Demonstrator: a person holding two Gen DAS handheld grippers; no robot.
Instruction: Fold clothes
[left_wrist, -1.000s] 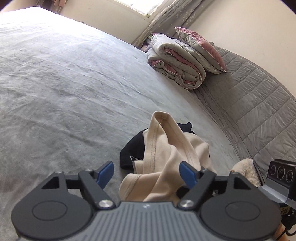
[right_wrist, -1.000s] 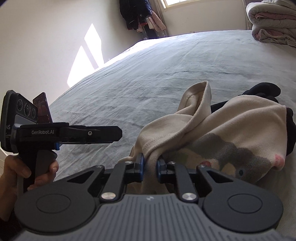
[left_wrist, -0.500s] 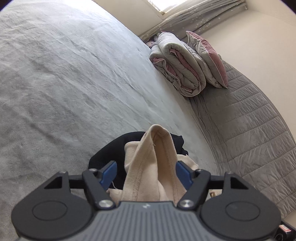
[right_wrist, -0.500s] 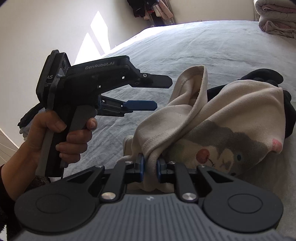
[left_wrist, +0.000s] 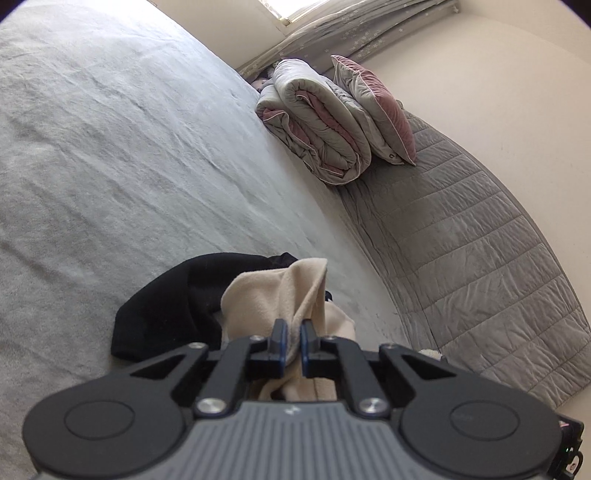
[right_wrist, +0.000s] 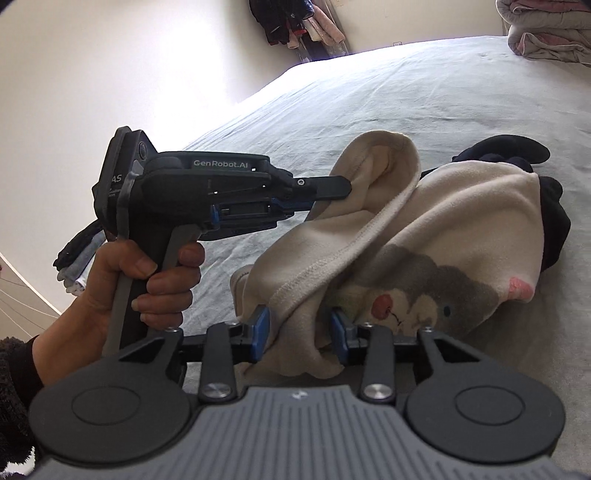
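A cream sweatshirt (left_wrist: 280, 291) with a cartoon print lies bunched on the grey bed, on top of a black garment (left_wrist: 173, 306). My left gripper (left_wrist: 293, 332) is shut on a raised fold of the cream cloth. From the right wrist view, a hand holds that left gripper (right_wrist: 345, 188), its tip pinching the sweatshirt (right_wrist: 443, 229) at the upstanding collar-like fold. My right gripper (right_wrist: 300, 328) sits at the near hem. Its jaws are opening, and a loose bunch of cream cloth still lies between the blue pads. The black garment (right_wrist: 550, 229) shows behind the sweatshirt.
The grey bed cover (left_wrist: 110, 147) stretches wide to the left and far side. A rolled duvet (left_wrist: 317, 122) and a pink-grey pillow (left_wrist: 373, 107) rest by a quilted grey headboard (left_wrist: 480, 258). A small pile of folded clothes (right_wrist: 74, 266) lies off the bed's left edge.
The left gripper moved in over the cream fold and shut on it. The right jaws, earlier shut on the hem, have spread apart.
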